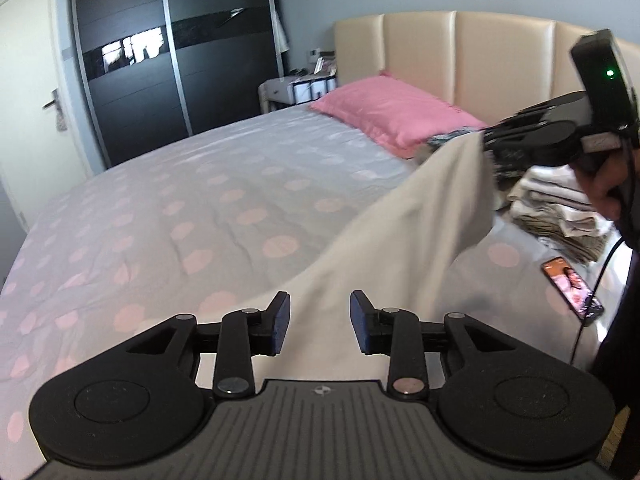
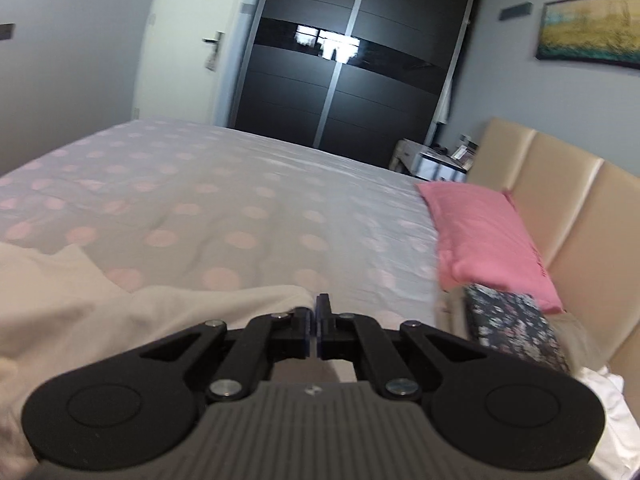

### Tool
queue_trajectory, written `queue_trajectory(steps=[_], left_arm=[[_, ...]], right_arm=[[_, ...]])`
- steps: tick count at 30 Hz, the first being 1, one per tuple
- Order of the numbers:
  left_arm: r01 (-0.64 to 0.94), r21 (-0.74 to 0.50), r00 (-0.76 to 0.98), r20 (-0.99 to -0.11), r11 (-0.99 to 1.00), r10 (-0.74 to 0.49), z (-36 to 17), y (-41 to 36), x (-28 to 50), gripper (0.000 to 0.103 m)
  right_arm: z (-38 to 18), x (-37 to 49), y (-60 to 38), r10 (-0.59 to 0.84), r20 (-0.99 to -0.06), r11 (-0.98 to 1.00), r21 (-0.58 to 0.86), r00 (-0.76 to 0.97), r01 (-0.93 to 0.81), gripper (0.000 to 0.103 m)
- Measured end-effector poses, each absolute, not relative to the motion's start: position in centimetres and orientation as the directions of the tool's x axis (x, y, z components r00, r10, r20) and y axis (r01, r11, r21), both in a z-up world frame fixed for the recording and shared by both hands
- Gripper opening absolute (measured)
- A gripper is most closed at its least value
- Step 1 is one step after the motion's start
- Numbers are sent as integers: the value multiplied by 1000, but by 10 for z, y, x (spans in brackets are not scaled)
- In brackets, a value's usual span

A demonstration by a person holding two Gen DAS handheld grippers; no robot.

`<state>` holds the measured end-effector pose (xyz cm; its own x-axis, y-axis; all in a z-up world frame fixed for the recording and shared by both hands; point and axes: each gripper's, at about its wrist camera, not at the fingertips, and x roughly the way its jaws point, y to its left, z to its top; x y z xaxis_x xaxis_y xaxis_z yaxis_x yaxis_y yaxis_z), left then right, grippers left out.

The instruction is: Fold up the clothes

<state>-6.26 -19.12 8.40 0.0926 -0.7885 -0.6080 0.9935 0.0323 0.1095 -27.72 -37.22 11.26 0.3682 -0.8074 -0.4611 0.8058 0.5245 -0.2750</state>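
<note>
A cream garment lies on the dotted grey bedspread and rises in a taut sheet toward the upper right. There my right gripper holds its top corner in the air. In the right wrist view that gripper has its jaws together, with the garment's edge pinched at the tips. My left gripper hovers low over the garment's near end. Its jaws stand apart and the fabric runs beneath the gap, with neither pad pressing on it.
A pink pillow leans against the beige headboard. A pile of folded clothes and a lit phone with a cable lie at the right. A folded floral item sits by the pillow. Dark wardrobe beyond the bed.
</note>
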Motion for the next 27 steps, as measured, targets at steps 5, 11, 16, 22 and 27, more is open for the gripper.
queue_trajectory(steps=[5,11,16,22,27], left_arm=[[987,128,155,-648,93,-746,71,-191,-40,38],[976,206,193,-704,63,-683,44,-185,-32,43],[976,213,131,-758,-53,-639,20,-174,-41,50],[957,231,85,-802,-176,-592,-9,-158,-59,51],[939,252,80,-822,-234,-564,-28,-143,-72,52]], right_arm=[[92,-285,-413,-862,-452,408,-352,229,842,3],[52,-287,-427,-802,-549,461,-320,235,828,5],[33,-284,-411,-775,-579,513,-341,254,788,20],[15,-289,-373,-753,-594,547,-324,284,772,40],[-9,-283,-327,-705,-636,586,-272,314,763,44]])
